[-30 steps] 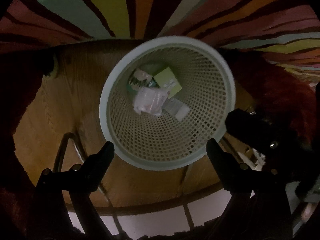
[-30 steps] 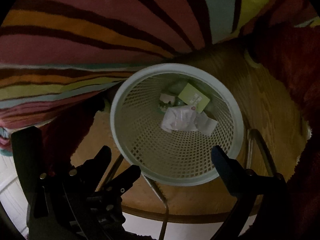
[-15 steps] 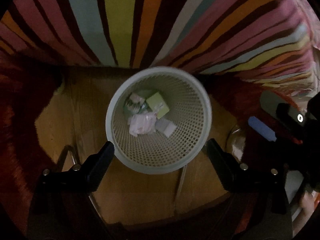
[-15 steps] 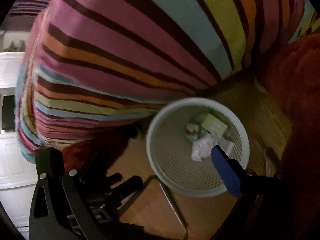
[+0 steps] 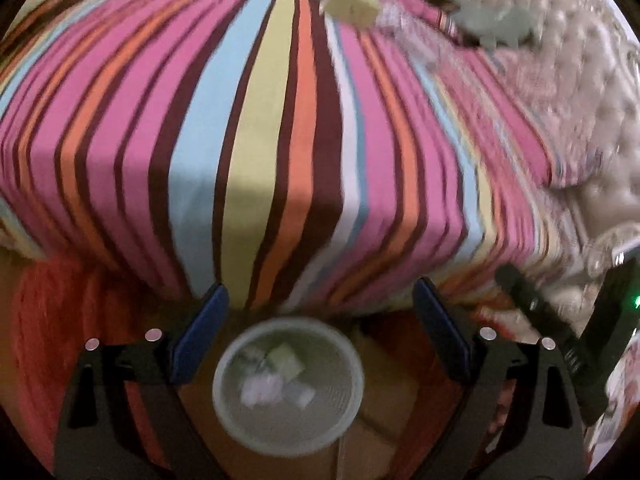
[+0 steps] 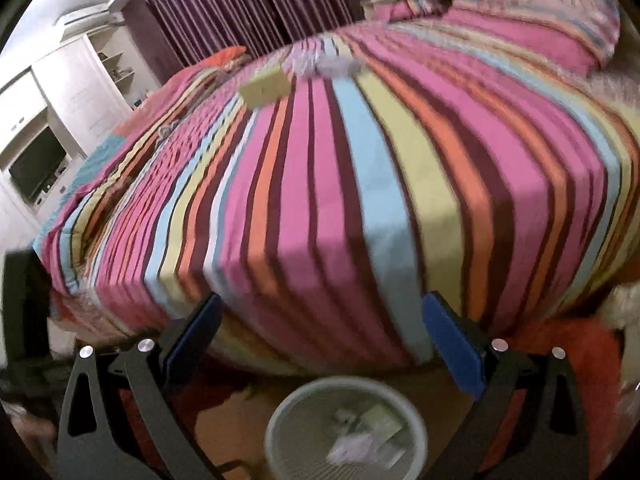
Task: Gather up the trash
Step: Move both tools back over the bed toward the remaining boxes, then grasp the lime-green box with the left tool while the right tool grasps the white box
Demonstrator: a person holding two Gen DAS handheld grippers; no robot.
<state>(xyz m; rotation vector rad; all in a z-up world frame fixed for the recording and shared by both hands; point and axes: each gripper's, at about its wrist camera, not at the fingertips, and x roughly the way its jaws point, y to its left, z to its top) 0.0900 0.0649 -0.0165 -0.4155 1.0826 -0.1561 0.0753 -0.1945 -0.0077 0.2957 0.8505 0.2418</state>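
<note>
Both grippers, left [image 5: 320, 312] and right [image 6: 320, 320], gape wide with nothing between their jaws. Below them the bin [image 5: 240, 420] sits on the floor holding scraps. Beyond, a yellow box [image 6: 266, 87] lies on the striped bed [image 6: 360, 180].

A yellow box [image 6: 265, 89] and crumpled wrapper [image 6: 324, 63] lie on the striped bed [image 6: 360, 184].

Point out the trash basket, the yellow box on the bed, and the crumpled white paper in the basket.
trash basket [image 5: 224, 420]: left wrist view, on its left rim.
yellow box [image 6: 266, 87]: right wrist view, on its front face.
crumpled white paper [image 5: 260, 390]: left wrist view, on the middle of the wad.
</note>
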